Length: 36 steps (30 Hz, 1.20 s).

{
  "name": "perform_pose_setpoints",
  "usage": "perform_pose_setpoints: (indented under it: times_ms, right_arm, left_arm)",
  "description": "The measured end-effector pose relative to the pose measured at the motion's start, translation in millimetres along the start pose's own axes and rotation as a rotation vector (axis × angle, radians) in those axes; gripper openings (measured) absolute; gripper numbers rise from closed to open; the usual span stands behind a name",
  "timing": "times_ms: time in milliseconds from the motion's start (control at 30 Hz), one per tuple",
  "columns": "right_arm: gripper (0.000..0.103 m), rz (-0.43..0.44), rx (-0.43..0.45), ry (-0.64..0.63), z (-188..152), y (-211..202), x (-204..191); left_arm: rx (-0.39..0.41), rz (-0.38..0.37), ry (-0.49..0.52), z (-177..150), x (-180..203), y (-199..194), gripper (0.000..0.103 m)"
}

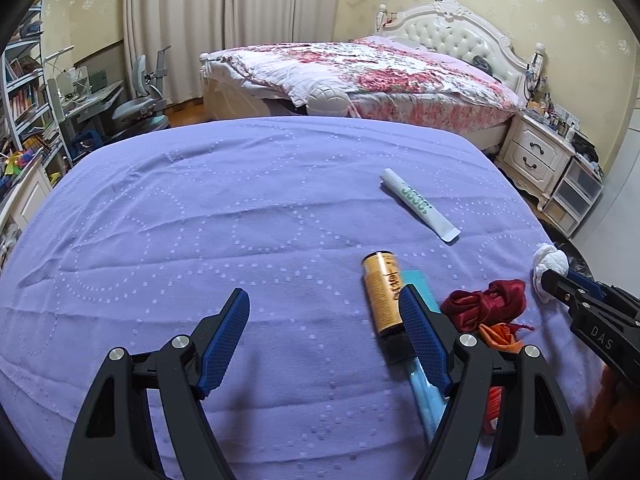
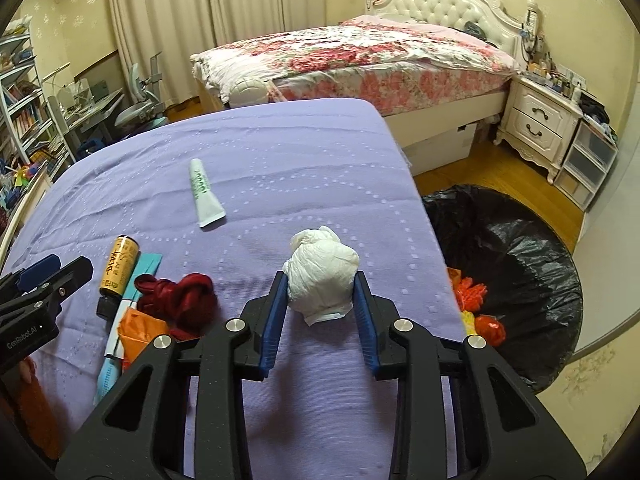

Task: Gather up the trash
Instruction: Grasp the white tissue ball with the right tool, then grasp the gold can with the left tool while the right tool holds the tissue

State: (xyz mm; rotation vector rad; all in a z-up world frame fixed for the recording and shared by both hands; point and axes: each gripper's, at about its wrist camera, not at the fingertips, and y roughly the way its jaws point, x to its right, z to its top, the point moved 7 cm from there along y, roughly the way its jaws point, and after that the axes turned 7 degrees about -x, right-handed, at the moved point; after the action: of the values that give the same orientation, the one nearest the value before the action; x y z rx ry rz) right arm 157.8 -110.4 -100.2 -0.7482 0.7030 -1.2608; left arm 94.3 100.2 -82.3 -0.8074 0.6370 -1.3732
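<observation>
Right wrist view looks down my right gripper (image 2: 321, 285), whose two blue pads sit against either side of a crumpled white tissue wad (image 2: 322, 280); I read that as a narrow grip on the wad, which rests on the lavender bedspread (image 2: 280, 148) near its right edge. Just past that edge, on the wooden floor to the right, stands a bin lined with a black bag (image 2: 520, 248), with orange and red scraps already in it.

Left wrist view shows my left gripper (image 1: 324, 314) hanging wide with nothing between its pads, above the spread. Its right finger crosses in front of a yellow cylindrical bottle (image 1: 380, 292) lying on its side. Beside the bottle lie a teal paper strip (image 1: 416, 280), a knot of dark red cloth (image 1: 486, 302) and an orange wrapper (image 1: 500, 334). Farther off lies a white tube (image 1: 420, 206) with green lettering.

My worries from here: the wad is soft and loosely bunched, so the pads may be pinching only its outer folds, and it could slip free or unravel on the way across the gap and land on the floor short of the bin. The left gripper is close enough to the bottle that a small sideways drift would likely roll it. Both grippers are working near the same cluster, so a careless swing could bring them together.
</observation>
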Motion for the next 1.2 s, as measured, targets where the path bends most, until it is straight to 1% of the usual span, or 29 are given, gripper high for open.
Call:
perform_pose_setpoints:
  times_ms: [133,167,333,400,467,500,533,700,900,1067,1200]
  right_arm:
    - [0.032,-0.001,0.003,0.016,-1,0,9]
    - [0.032,0.0,0.003,0.017,-1,0,10]
    - [0.032,0.007,0.003,0.013,-2,1,9]
    - [0.032,0.008,0.003,0.013,-2,2,9]
    - [0.032,0.009,0.003,0.014,-2,2,8]
    - [0.032,0.009,0.003,0.014,-2,2,8]
    - [0.032,0.009,0.002,0.014,-2,2,9]
    - [0.032,0.009,0.002,0.013,-3,2,8]
    - [0.032,0.013,0.016,0.017,-2,-1,9]
    - [0.032,0.009,0.041,0.024,1,-13,15]
    - [0.032,-0.006,0.067,0.037,6,-25,26]
  left_arm:
    - [-0.028,-0.024,0.0,1,10,10,0.075]
    - [-0.037,-0.029,0.002,0,11,13,0.073]
    - [-0.072,-0.035,0.026,-4,18,23,0.054]
    - [-0.08,-0.046,0.026,-5,20,24,0.05]
    - [-0.083,-0.055,0.033,-6,20,25,0.035]
    - [-0.086,-0.056,0.036,-7,21,25,0.031]
    - [-0.087,-0.059,0.039,-7,21,25,0.026]
    - [-0.069,-0.069,0.041,-9,20,21,0.025]
    - [-0.014,-0.057,0.048,-7,20,6,0.025]
    - [0.027,-0.078,0.043,2,26,-12,0.025]
    - [0.061,-0.105,0.059,9,40,-25,0.025]
